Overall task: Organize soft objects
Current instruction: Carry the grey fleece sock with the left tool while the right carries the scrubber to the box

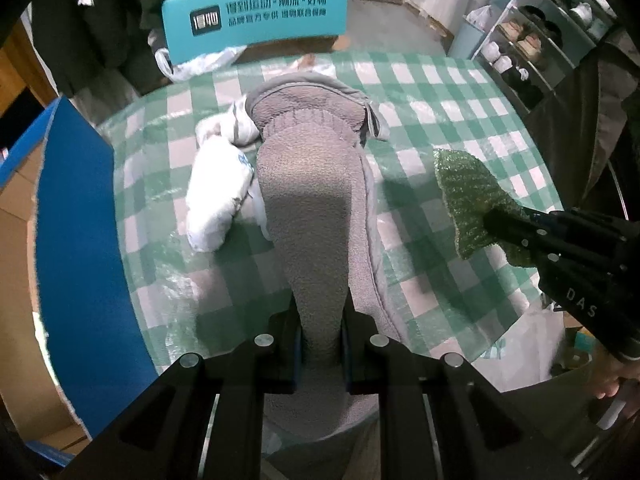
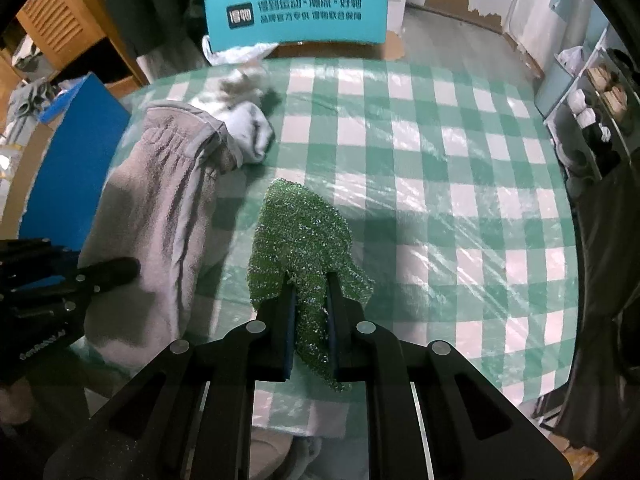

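Left gripper (image 1: 320,344) clamped on nubby grey fleece garment (image 1: 308,200), draped long over glossy plastic-covered green-checked tablecloth (image 2: 440,184). Right gripper (image 2: 311,316) pinched shut on glittery, coarse green mesh scouring cloth (image 2: 300,236), lifted above tablecloth.

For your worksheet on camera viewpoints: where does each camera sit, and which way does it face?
Left wrist: on the left gripper, facing steeply down; fingers clamp the grey fleece garment; right gripper at right.
Right wrist: on the right gripper, facing down; fingers clamp the green glittery mesh cloth; left gripper at left.
Shared: green-checked tablecloth, teal chair back.
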{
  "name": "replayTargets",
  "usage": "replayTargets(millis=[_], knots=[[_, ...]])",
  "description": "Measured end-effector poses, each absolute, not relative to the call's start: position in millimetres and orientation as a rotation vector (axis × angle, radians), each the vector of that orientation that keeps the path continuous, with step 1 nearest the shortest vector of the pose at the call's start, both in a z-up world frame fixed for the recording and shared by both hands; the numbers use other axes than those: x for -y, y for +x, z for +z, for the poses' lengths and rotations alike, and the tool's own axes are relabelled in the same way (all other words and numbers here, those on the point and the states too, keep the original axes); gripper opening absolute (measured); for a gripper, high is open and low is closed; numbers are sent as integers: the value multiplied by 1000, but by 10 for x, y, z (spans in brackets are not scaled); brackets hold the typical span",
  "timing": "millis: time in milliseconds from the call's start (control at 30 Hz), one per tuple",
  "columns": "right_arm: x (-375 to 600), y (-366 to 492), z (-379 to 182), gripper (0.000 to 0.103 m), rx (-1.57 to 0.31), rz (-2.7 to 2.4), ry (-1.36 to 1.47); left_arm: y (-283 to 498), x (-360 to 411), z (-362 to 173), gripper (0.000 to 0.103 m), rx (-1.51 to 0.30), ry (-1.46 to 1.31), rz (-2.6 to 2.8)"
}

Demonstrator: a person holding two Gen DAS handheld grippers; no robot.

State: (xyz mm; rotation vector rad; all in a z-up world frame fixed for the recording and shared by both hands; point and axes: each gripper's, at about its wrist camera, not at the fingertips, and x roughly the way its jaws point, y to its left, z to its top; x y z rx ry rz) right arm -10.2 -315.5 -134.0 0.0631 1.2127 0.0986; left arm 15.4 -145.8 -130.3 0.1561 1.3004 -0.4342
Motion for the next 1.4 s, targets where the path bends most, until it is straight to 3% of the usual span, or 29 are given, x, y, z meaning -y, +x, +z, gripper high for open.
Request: replayTargets(millis=[533, 1400], knots=[[3007, -168, -925, 11, -1114, 125, 46, 68, 1305, -791, 14, -1152, 180, -401], [2424, -58, -483, 11, -1023, 226, -16, 84, 644, -310, 14, -1054, 91, -309]])
